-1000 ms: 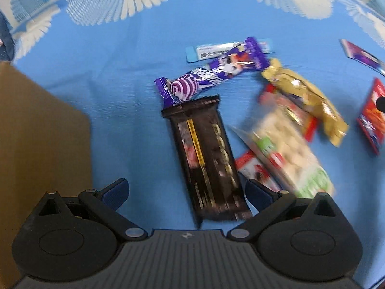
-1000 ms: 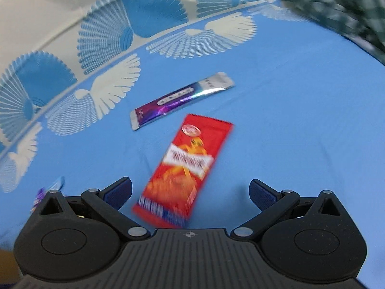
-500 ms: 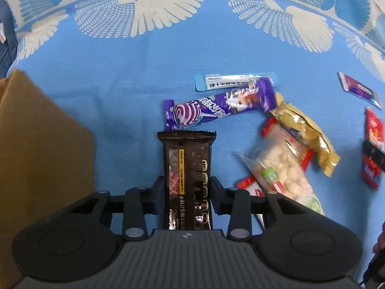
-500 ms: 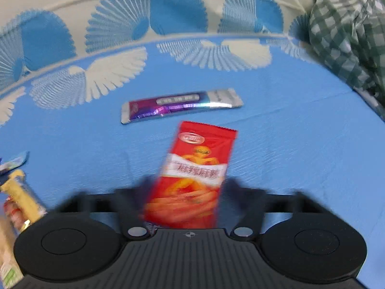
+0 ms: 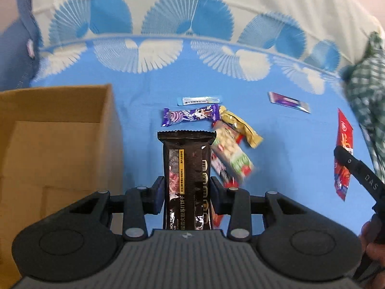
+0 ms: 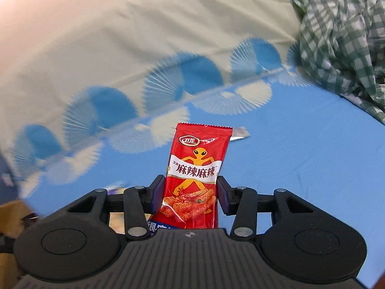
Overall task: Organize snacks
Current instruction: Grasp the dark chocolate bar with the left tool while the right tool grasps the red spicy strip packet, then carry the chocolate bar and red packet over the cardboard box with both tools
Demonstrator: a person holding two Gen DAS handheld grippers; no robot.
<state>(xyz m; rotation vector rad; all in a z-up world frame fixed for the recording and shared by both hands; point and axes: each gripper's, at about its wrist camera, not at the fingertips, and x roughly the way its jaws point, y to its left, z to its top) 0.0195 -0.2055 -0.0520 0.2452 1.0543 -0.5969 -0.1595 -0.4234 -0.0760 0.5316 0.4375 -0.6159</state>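
Hiding their lower ends behind the claw bodies, the long black foil-wrapped biscuit bar point(image 5: 187, 178) stands clenched lengthwise in the left claw point(image 5: 187, 193), and the red plastic spicy-snack packet point(image 6: 195, 180) likewise in the right claw point(image 6: 190, 192), both pointing away.

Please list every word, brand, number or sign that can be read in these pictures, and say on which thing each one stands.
"BLACK TRUFFLE": black snack bar in the left gripper; its Chinese print is too small.
"麻辣麻辣": red snack packet in the right gripper.
"卫龙": oval logo near that packet's top.
"DAS": black arm of the other gripper, cut off.
Loose snacks on the blue cloth: print blurred, unreadable.
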